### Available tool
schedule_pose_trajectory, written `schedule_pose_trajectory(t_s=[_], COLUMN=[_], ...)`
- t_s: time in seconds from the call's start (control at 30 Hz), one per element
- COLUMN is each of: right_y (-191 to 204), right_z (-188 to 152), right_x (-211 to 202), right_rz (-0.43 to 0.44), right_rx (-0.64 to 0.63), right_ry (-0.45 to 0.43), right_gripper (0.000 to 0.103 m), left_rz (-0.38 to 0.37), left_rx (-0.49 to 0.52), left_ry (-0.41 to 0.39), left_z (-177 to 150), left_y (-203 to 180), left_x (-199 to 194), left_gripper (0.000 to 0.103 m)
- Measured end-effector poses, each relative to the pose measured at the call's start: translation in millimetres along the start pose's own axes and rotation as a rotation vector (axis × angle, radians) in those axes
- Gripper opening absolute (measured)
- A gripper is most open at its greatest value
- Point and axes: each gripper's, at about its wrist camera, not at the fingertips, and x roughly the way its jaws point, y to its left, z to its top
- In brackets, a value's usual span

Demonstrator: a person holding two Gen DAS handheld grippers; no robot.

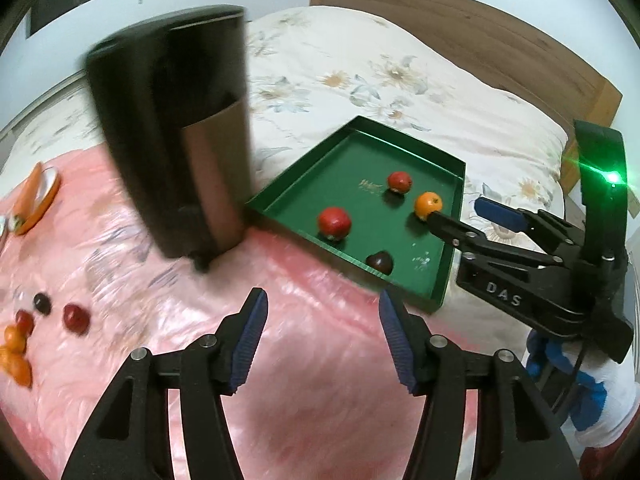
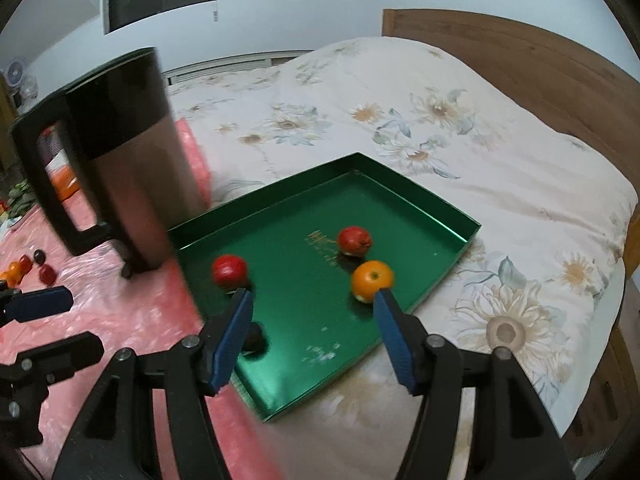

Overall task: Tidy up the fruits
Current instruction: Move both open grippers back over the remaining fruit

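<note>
both tools empty, jaws wide: left tool [image 1: 322, 334] lower centre, right tool [image 2: 312, 334] over green tray [image 2: 460, 216]. next: fetch loose fruit [image 1: 75, 316] lower left, grip gently.

1. A bedroom in a home — a bed [image 2: 460, 152] under a floral quilt fills the space beyond the jaws.
2. A wooden headboard [image 2: 520, 64] rises behind it, against a plain white wall [image 2: 300, 8].
3. Left of the jaws, a pink blanket [image 1: 200, 320] — everyday household bedding.
</note>
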Motion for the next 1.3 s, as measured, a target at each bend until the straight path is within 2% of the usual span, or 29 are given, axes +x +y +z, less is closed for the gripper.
schedule_pose_trajectory(t_s=[0.47, 0.63, 0.9, 1.07, 1.3], right_y=[69, 95, 134, 161, 195], right_z=[-23, -30, -40, -45, -49], right_x=[-59, -72, -79, -81, -77], right_rz=[0.101, 0.136, 0.192, 0.232, 0.281], right_rx=[-0.065, -0.085, -0.126, -0.159, -0.199], right_ry=[-0.037, -0.043, -0.031, -0.025, -0.011], right_gripper=[0.101, 0.103, 0.103, 0.103, 0.103], left_rz=[0.128, 0.137, 0.180, 0.221, 0.280], left_rx=[-0.110, -0.165, -0.248, -0.298, -0.373], left_ry=[-0.052, -0.048, -0.048, -0.018, -0.024], left_z=[-64, -88, -124, -145, -169], left_y=[65, 92, 132, 160, 197], left_x=[-72, -89, -115, -124, -141], left_gripper=[0.052, 0.052, 0.052, 0.053, 0.060])
